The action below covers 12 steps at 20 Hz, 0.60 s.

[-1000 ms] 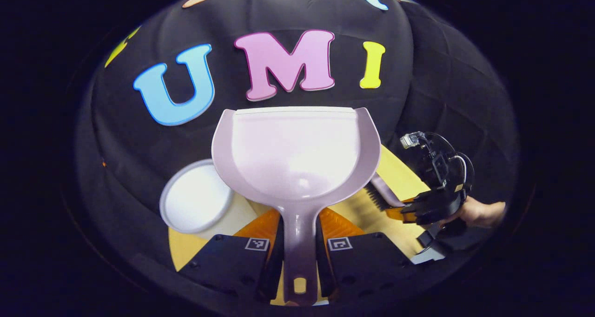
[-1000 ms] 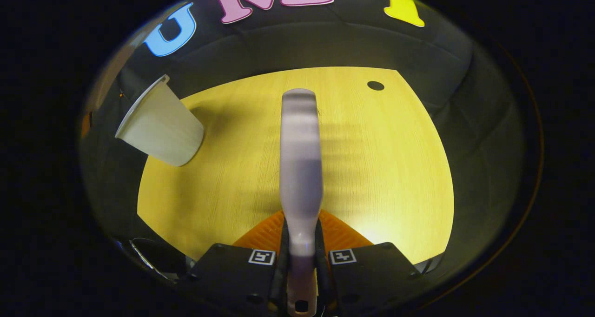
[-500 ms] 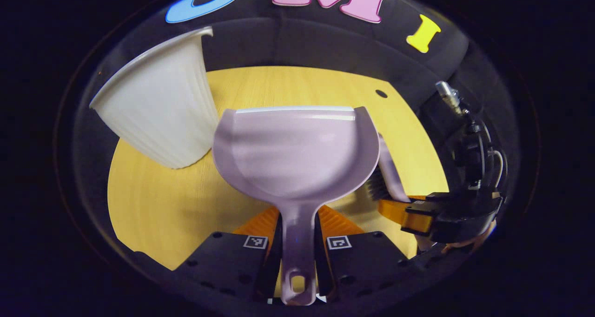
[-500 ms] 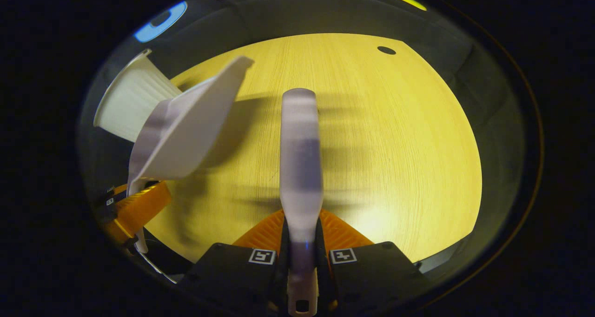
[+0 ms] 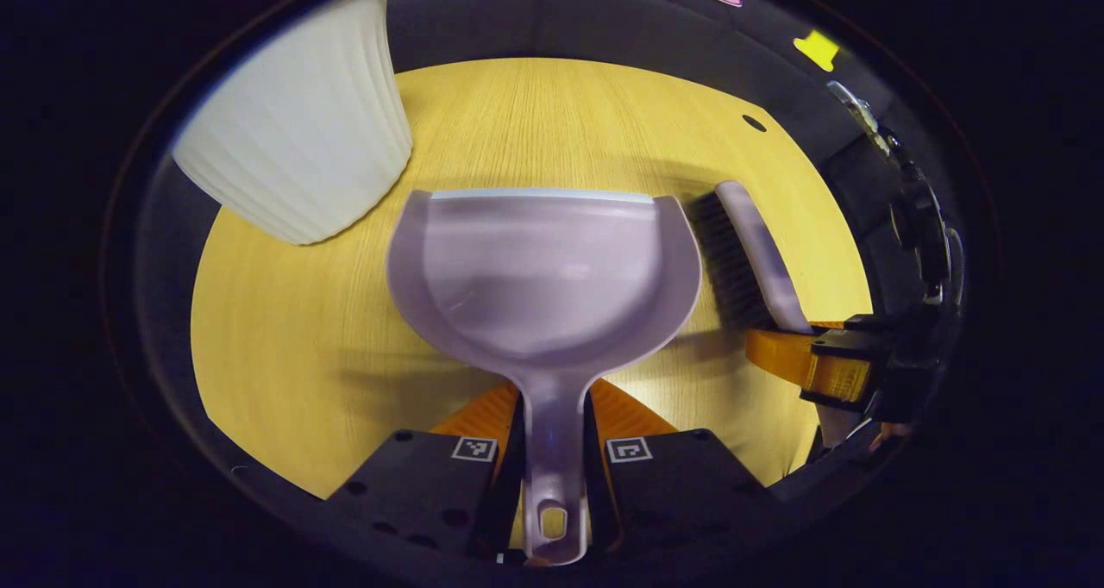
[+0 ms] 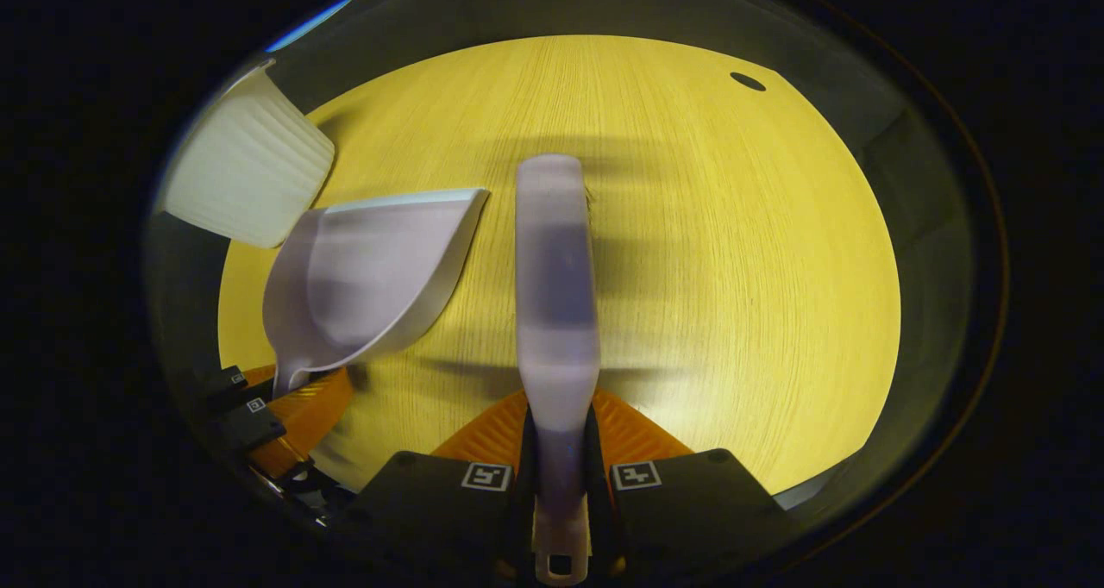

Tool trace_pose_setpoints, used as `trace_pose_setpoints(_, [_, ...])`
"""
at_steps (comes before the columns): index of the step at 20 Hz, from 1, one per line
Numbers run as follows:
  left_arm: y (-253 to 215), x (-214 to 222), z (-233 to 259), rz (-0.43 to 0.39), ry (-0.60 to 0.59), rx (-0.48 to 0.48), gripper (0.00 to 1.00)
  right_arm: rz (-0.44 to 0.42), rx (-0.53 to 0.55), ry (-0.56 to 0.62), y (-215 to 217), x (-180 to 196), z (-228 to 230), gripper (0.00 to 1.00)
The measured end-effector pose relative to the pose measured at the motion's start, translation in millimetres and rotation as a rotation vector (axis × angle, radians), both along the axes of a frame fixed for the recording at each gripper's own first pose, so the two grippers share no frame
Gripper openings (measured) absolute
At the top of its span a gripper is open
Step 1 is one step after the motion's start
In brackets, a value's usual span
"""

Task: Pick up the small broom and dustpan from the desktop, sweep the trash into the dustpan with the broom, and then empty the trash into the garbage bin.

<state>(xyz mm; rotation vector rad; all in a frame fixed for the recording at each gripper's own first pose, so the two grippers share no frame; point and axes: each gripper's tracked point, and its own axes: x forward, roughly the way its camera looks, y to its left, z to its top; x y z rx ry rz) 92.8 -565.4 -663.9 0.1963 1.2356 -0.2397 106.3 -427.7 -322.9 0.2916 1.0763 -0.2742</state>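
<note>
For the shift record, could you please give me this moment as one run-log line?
left claw: shut on dustpan | right claw: shut on broom | dustpan: no trash seen | bin: upright on table

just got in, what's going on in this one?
A person is working two handheld grippers over a wooden desktop. The left gripper is shut on the handle of a lilac dustpan, held over the desk. The right gripper is shut on the small broom, beside the pan. The white ribbed garbage bin stands at the far left. The dustpan looks empty, and no trash shows on the visible desk.
</note>
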Motion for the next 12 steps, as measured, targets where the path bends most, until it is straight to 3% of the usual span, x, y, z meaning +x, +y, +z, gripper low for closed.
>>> trace_pose_setpoints(2, [0,0,-1,0.002,0.02,0.0,0.31,0.007,0.005,0.007,-1,0,-2,0.28])
trace_pose_setpoints(3, [-1,0,-2,-0.011,0.017,-0.005,0.31,0.005,0.009,0.004,-1,2,-1,0.22])
trace_pose_setpoints(4, [-6,-2,-1,-0.029,0.025,-0.019,0.31,0.001,0.019,-0.003,0,2,0,0.33])
trace_pose_setpoints(7, [-14,-11,3,-0.033,0.032,-0.004,0.76,0.006,0.05,-0.027,4,5,7,0.58])
trace_pose_setpoints(9, [-16,-19,13,0.002,0.022,-0.006,0.78,0.02,0.06,-0.048,2,5,14,0.91])
trace_pose_setpoints(10, [-16,-25,18,0.029,0.009,-0.004,0.79,0.03,0.061,-0.062,4,0,20,1.0])
trace_pose_setpoints(12, [-11,-39,35,0.063,-0.021,-0.012,0.79,0.062,0.036,-0.106,2,-10,36,0.99])
